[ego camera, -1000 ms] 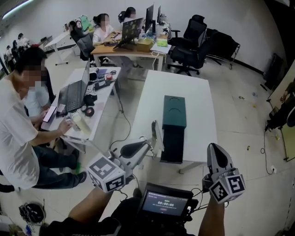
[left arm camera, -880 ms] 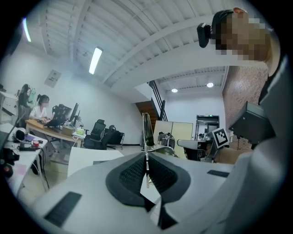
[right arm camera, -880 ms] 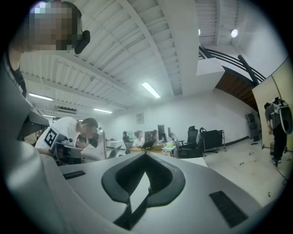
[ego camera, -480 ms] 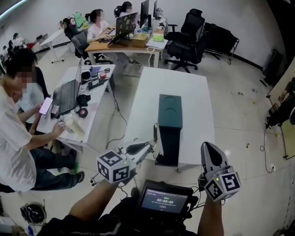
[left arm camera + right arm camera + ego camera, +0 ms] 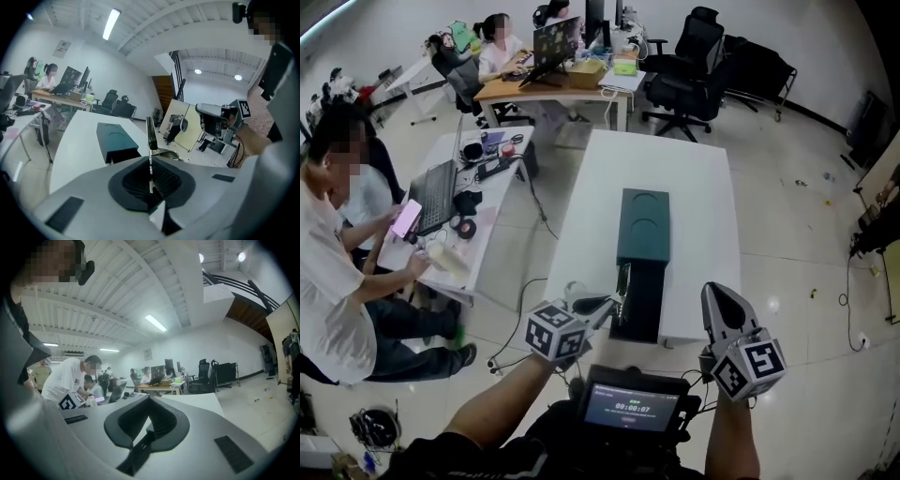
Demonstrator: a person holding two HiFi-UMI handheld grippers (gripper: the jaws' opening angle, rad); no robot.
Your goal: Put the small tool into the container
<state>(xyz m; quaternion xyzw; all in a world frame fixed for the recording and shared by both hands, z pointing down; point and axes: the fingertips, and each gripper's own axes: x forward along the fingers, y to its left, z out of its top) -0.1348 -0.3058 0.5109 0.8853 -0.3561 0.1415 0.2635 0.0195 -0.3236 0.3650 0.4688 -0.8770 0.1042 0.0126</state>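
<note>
Small tool: a thin flat metal piece with a curved lever at its base, standing upright and edge-on, clamped between the pads of the left claw. It is held in the air just above the near edge of the white desk, right beside the near end of the container. Container: long dark-green box lying lengthwise down the middle of the desk, with two curved recesses in its top. Its near end is black and reaches almost to the desk's near edge; whether that end is open cannot be told. Right claw: jaws together, nothing between them, hovering off the near right corner of the desk, well apart from the box. Handling, as a judgement: keep the clamp firm, since little of the tool sits in the pads; find the opening before advancing; bring the tool in along the box's long line rather than across it; release only once the tool is inside the walls. Edges: the box's near end is close to the desk edge, so a slip there likely sends the tool to the floor. Open room: bare desk on both flanks and beyond the far end.
</note>
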